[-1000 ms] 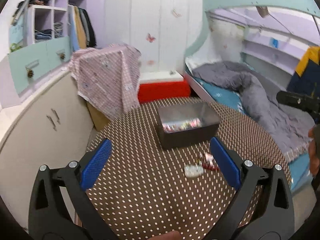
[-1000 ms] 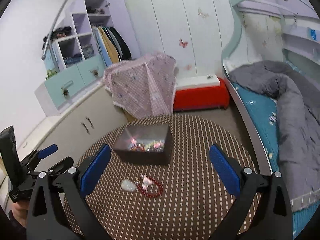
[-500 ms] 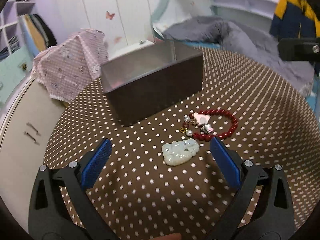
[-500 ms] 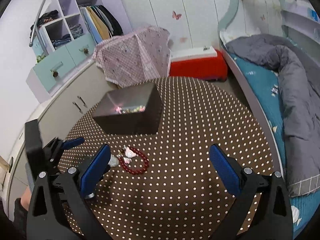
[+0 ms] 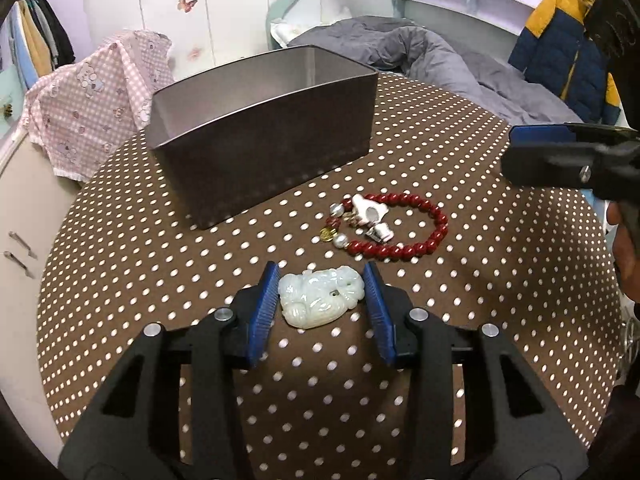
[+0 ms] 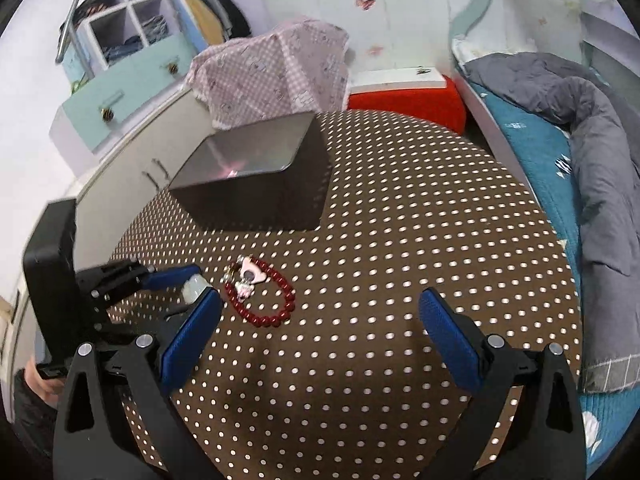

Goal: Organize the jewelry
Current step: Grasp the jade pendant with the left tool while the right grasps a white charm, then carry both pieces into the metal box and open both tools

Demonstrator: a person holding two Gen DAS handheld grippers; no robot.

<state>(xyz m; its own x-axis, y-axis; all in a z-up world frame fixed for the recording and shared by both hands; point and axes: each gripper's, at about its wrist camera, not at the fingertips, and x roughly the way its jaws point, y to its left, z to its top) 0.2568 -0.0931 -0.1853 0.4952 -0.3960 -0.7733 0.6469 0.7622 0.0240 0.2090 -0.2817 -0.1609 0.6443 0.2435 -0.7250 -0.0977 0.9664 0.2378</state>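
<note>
A pale green carved jade pendant (image 5: pixel 320 300) lies on the brown dotted tablecloth (image 5: pixel 140 280). My left gripper (image 5: pixel 322 266) straddles it and its jaws are closing, the blue pads a hair off the pendant's two sides. Just beyond lies a red bead bracelet (image 5: pixel 400 250) with white and gold charms. Behind both stands an open dark metal box (image 5: pixel 260 80). My right gripper (image 6: pixel 320 320) hovers open over bare cloth, right of the bracelet (image 6: pixel 264 320) and short of the box (image 6: pixel 256 200). In the right wrist view the pendant (image 6: pixel 194 286) peeks out at the left gripper's fingers (image 6: pixel 172 274).
The round table's edge curves close on all sides. A pink checked cloth (image 6: pixel 276 64) drapes over something behind the box. A bed with a grey quilt (image 6: pixel 592 140) runs along the right, a low cabinet (image 6: pixel 132 168) along the left. A hand (image 5: pixel 624 248) holds the right gripper.
The left gripper has dropped to the cloth and its jaws have narrowed around the jade pendant. The right gripper has come lower and closer to the table, still wide.
</note>
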